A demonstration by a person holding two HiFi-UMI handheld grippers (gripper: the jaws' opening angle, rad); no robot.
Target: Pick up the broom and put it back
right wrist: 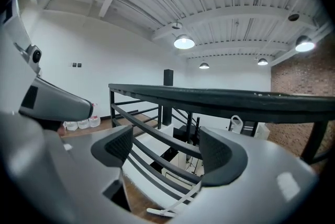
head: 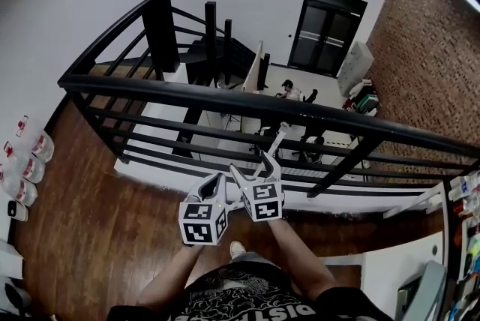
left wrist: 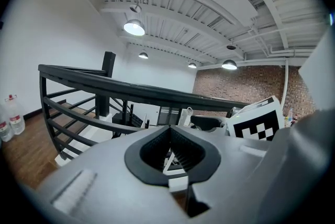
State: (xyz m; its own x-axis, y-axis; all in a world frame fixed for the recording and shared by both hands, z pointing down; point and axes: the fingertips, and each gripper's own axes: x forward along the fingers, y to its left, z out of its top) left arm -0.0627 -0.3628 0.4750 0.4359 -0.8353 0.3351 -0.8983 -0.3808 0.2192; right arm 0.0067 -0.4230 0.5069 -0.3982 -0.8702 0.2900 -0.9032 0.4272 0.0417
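A thin white long-handled thing, apparently the broom [head: 274, 144], stands slanted against the black railing [head: 225, 96] just ahead of my grippers. In the right gripper view its white handle [right wrist: 175, 206] shows low between the jaws, beyond them and not touched. My right gripper [head: 253, 168] [right wrist: 166, 147] is open with nothing in it. My left gripper [head: 217, 178] [left wrist: 168, 129] is beside it at the left, jaws closed tip to tip and empty; a bit of white broom [left wrist: 170, 163] shows through the gap behind the tips.
Dark wooden floor [head: 90, 237] lies under me. The railing bars [right wrist: 152, 129] run across in front, with a drop to a lower office floor beyond. Water bottles [head: 30, 166] line the left wall. White furniture [head: 405, 267] stands at the right.
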